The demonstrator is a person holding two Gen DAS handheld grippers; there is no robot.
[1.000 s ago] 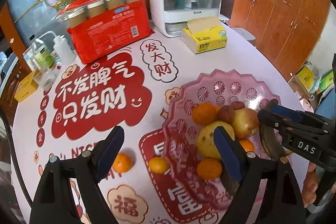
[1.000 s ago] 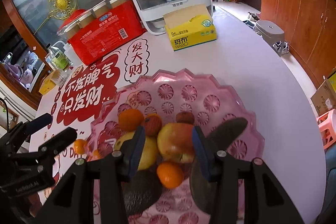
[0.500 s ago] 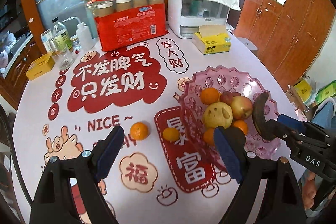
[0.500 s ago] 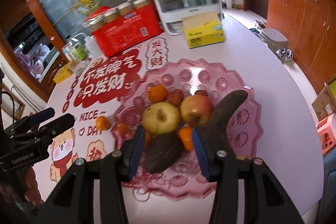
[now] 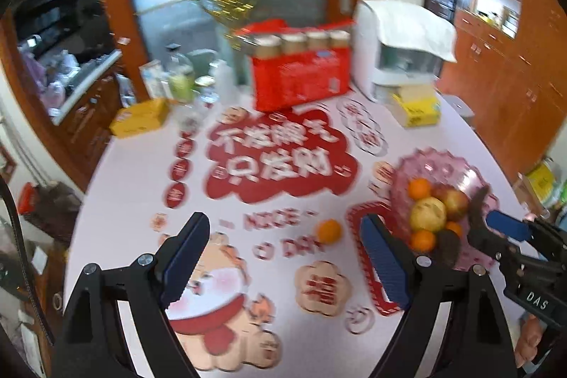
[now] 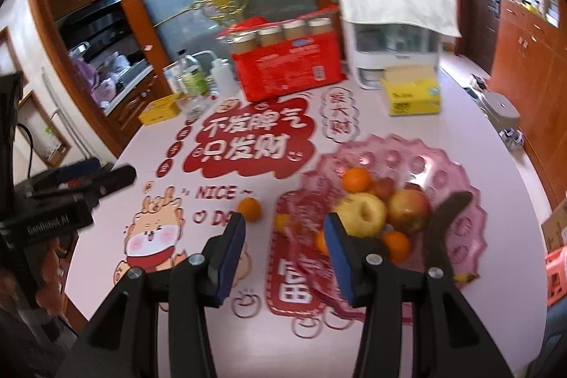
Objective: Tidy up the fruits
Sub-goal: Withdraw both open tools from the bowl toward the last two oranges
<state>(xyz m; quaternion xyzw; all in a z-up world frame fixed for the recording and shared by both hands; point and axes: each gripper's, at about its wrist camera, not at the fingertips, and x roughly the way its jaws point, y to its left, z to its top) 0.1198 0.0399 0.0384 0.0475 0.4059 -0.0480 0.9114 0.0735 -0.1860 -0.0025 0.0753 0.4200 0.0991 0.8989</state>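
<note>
**Fruit bowl at the right, both grippers held above the table**

Wooden cabinets and a frosted glass door with a gold ornament stand behind a pale round table [image 6: 460, 137] covered in red and white printed characters. At its far side sit a red multipack of jars [image 6: 288, 59], a white appliance under a cloth [image 6: 393, 34] and a yellow tissue box [image 6: 413, 96]; both views are somewhat blurred.

Toward the table's right side stands the pink scalloped fruit bowl [image 6: 421, 162]. It holds a yellow apple [image 6: 361, 209], a red apple [image 6: 407, 208], an orange at the back [image 6: 356, 179], another orange at the front [image 6: 397, 243] and a dark, curved banana [image 6: 446, 218] leaning along the right side — a smaller reddish fruit behind the apples is too blurred to name. One loose orange [image 6: 250, 208] lies on the table just left of the bowl, apart from its rim.

The left gripper [image 5: 283, 257] hangs over the printed cartoon animal, its blue pads spread wide with nothing between them; the loose orange shows ahead of it, nearer its right finger, and the bowl lies further right. The right gripper [image 6: 285, 250] is above the bowl's near-left edge, its jaws at a moderate gap and empty — the loose orange sits just beyond its left fingertip, the yellow apple just beyond its right.
</note>
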